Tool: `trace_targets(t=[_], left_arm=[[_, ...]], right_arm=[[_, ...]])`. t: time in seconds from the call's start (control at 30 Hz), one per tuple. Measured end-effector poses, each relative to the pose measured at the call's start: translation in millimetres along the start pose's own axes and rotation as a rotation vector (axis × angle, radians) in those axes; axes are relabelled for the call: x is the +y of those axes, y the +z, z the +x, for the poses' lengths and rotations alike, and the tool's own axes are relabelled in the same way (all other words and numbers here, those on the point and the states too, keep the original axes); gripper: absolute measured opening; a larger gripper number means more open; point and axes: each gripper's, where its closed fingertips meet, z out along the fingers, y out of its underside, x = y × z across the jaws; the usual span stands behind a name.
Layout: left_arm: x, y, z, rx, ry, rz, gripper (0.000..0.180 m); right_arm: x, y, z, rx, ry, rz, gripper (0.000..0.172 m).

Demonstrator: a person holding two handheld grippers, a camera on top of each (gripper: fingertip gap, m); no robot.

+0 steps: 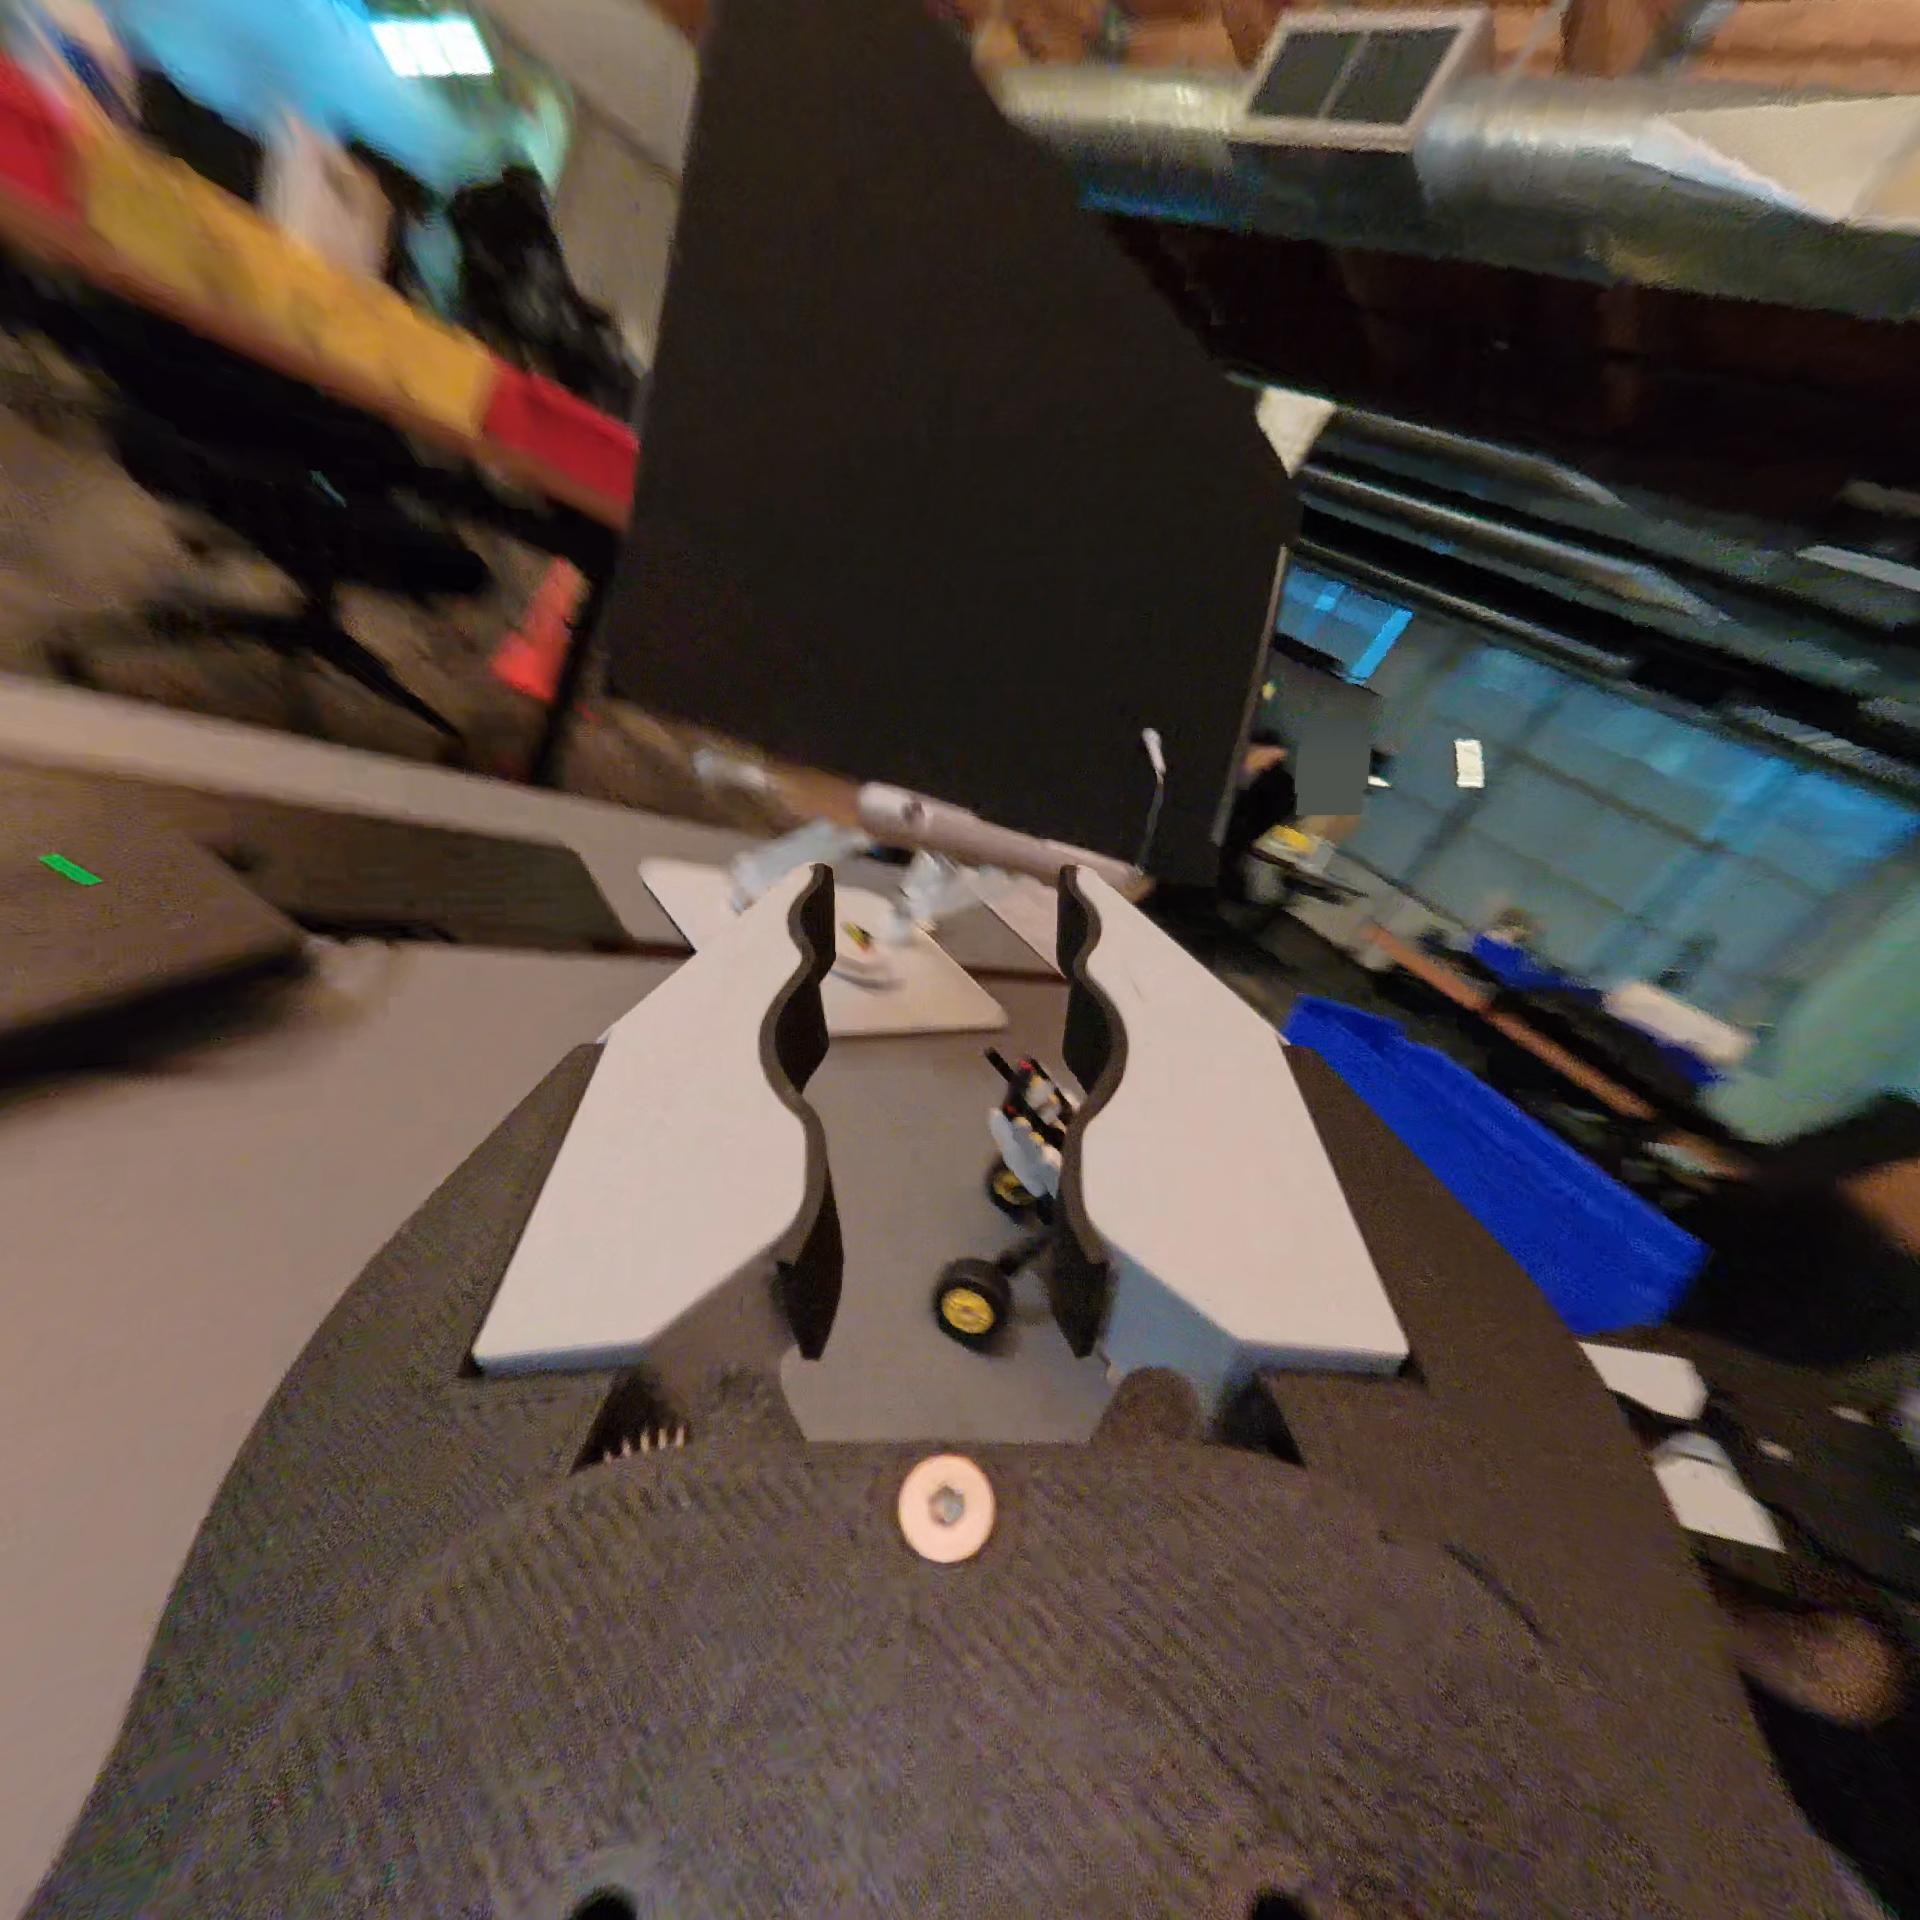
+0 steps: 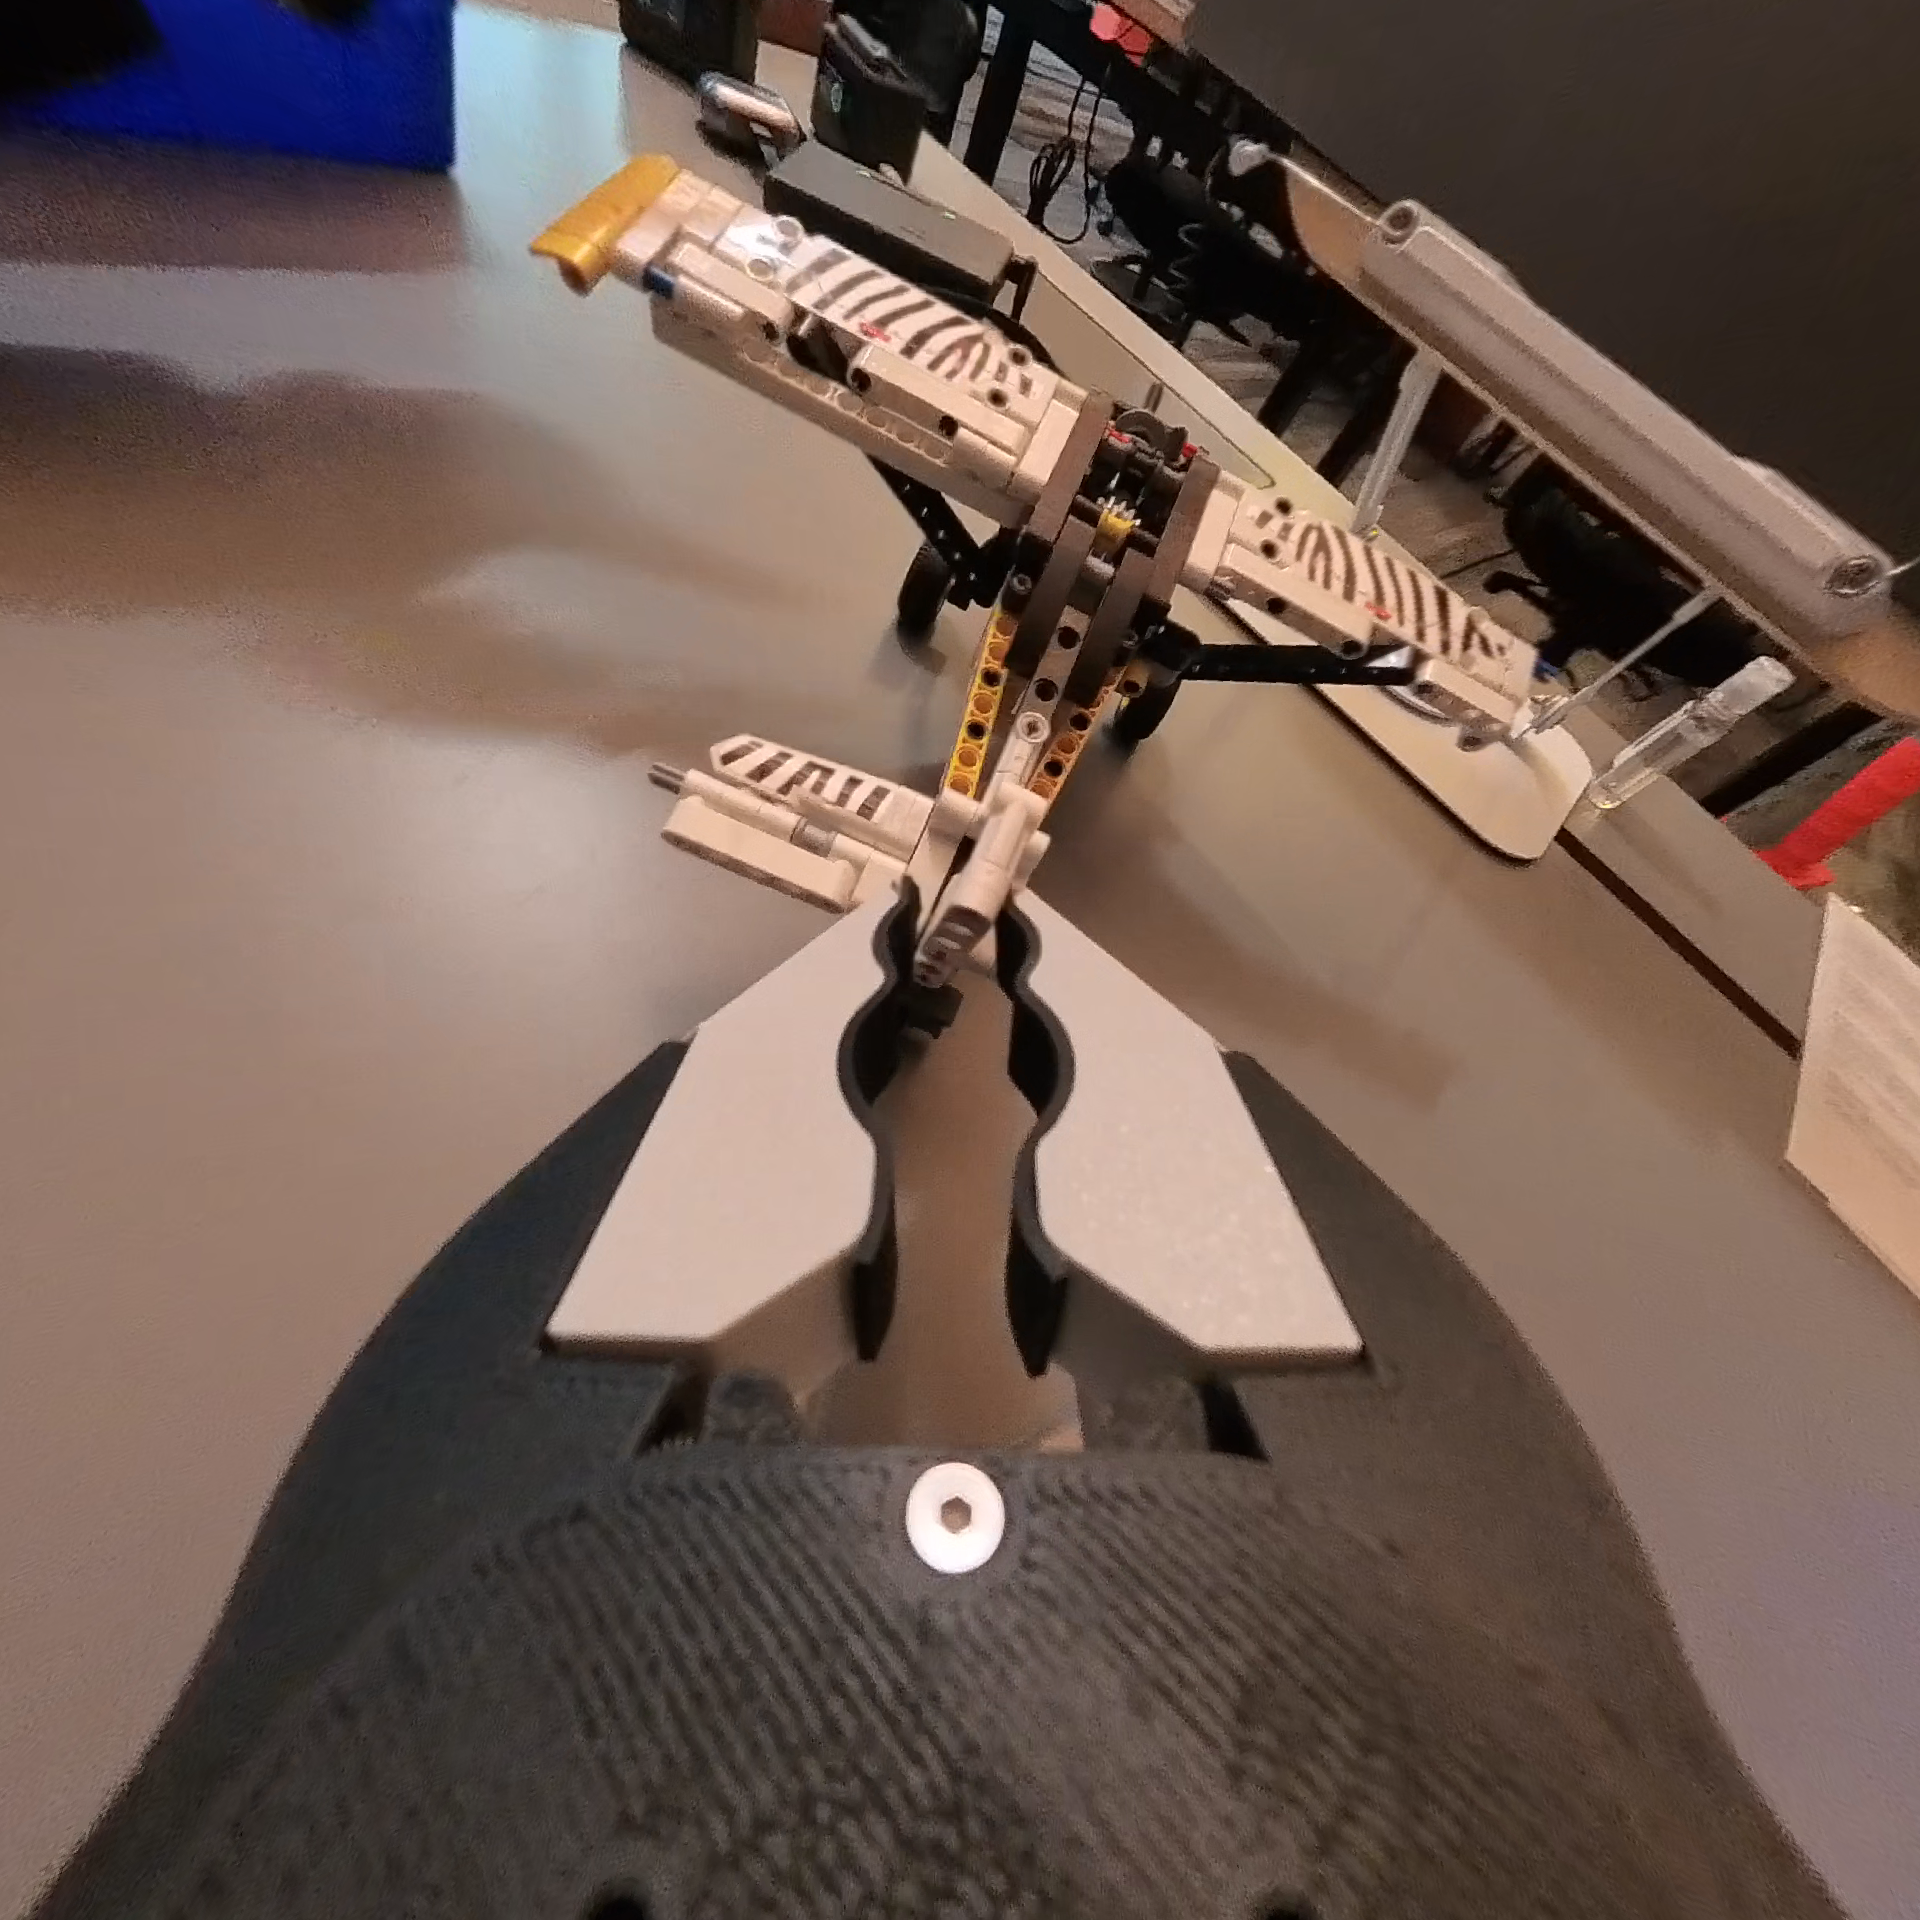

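**White striped brick model gripped at its tail**

White plastic with black stripes makes up the toy aeroplane built of construction bricks (image 2: 935,416), which stands on its small black wheels on the grey counter (image 2: 312,935). Its tail piece is clamped between the nearly closed fingers of the right claw (image 2: 951,940), with both pads pressed against the white beam. The left claw (image 1: 945,904) is held partly open with nothing between its fingers; part of the model, with its yellow-hubbed wheels, is seen below it beside its right finger (image 1: 1081,1039). A blue plastic bin (image 1: 1486,1164) stands well apart. A flat white monitor base (image 2: 1507,800) lies just beyond the right wing. The left view is blurred.
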Motion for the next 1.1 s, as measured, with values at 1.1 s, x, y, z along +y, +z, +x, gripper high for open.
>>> trace_targets(t=[1.1], left_arm=[[250.3, 7.1, 170.3, 0.315, -0.373, -0.68, 0.014]], right_arm=[[0.8, 14.3, -3.7, -0.067, 0.291, 0.018, 0.023]])
